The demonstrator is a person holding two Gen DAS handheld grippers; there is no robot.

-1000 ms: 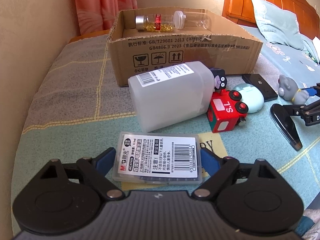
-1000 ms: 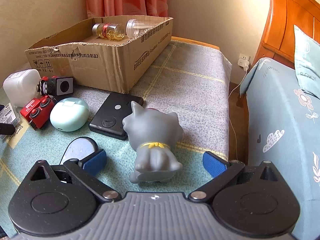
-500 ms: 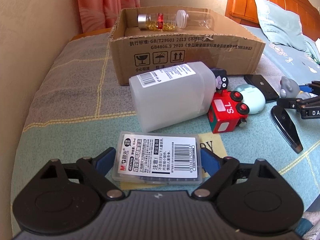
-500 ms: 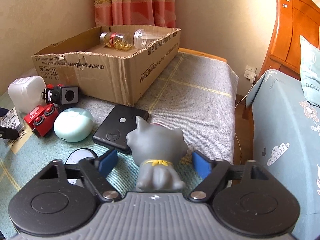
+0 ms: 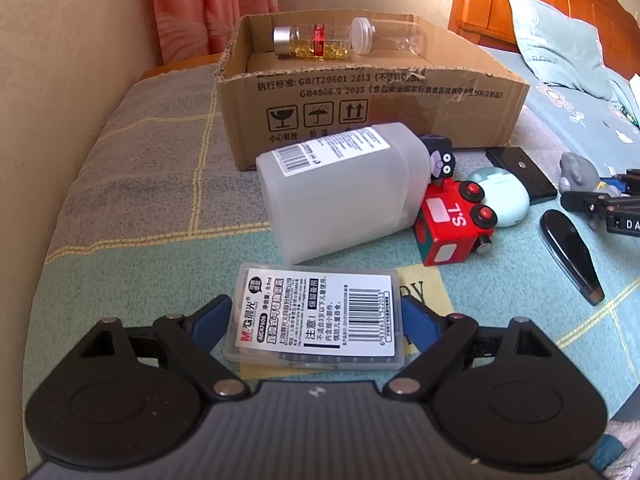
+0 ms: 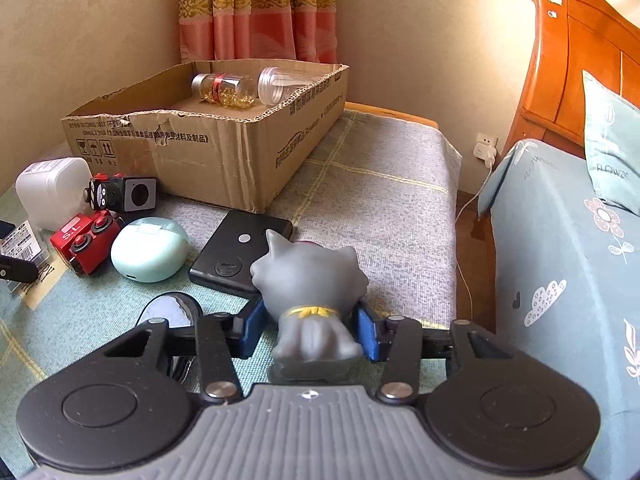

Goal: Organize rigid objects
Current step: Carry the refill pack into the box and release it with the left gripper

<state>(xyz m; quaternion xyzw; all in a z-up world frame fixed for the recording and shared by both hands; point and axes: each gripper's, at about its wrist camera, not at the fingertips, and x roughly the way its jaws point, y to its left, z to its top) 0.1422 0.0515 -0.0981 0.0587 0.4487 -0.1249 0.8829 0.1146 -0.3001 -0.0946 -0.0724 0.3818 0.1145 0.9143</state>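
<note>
Left wrist: the left gripper (image 5: 316, 316) clasped a labelled case (image 5: 318, 318) on the checked blanket (image 5: 132, 184); a carton (image 5: 360, 96) stood beyond.

Right wrist: the right gripper (image 6: 310, 334) apparently pinched the grey figurine (image 6: 312, 296), beside the bed (image 6: 560, 240), before curtains (image 6: 256, 12).

matt corrugated cardboard box (image 5: 372, 92); frosted plastic jar (image 5: 340, 196); glossy red toy car (image 5: 452, 228); woven cloth cover (image 6: 376, 208).
</note>
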